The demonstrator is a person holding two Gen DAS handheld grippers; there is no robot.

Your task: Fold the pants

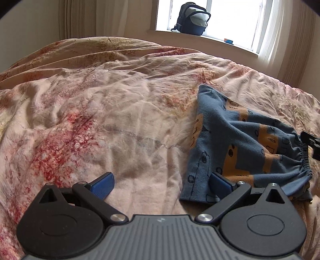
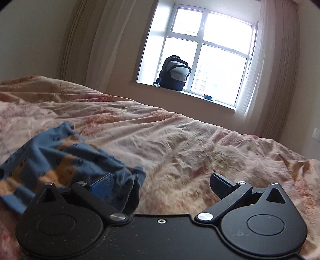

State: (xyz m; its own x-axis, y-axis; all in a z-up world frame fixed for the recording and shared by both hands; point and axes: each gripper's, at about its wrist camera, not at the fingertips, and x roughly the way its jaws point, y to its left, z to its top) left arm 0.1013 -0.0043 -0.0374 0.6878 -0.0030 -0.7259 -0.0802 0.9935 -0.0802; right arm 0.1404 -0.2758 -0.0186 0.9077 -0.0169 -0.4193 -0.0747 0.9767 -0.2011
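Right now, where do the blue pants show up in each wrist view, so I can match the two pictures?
Left wrist view: pants at centre-right on the bedspread, beside the open left gripper.
Right wrist view: pants at lower left, bunched against the open right gripper.
Shared landmark: backpack on the windowsill.

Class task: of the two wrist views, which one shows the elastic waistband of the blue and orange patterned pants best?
The left wrist view: the gathered elastic waistband of the blue and orange patterned pants curves in sharp focus along their right edge. In the right wrist view, the pants are blurred and bunched against one of the right gripper's fingers, and no waistband can be made out.
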